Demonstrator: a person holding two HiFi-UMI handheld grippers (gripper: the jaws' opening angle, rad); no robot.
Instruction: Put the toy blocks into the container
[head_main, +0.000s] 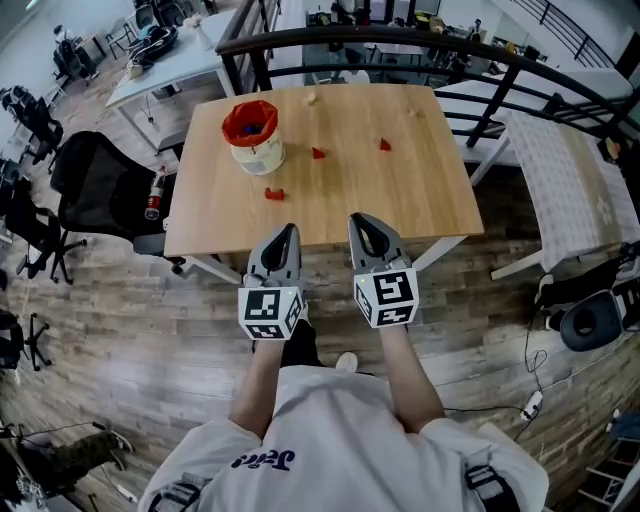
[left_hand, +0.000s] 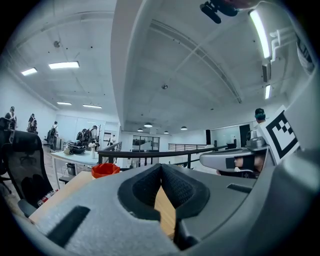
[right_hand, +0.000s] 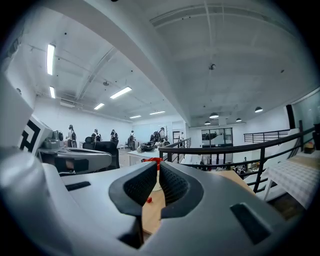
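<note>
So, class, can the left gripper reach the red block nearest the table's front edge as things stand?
Probably yes: only bare table lies between the left gripper, jaws shut, and that red block.

Wooden table (head_main: 400, 190) near black railing (head_main: 350, 32); black office chair (head_main: 95, 185) left, possibly bottle (head_main: 154, 195) at its edge (partly red).

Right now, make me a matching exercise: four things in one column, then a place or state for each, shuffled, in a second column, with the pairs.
1. cream round container with red lining
2. black office chair
3. left gripper
4. small red toy block nearest the wooden table's front edge

A. on the floor, left of the table
B. loose on the tabletop, near the container
C. shut, nothing between its jaws
D. standing on the table's left part

Pairs: 1-D, 2-A, 3-C, 4-B
</note>
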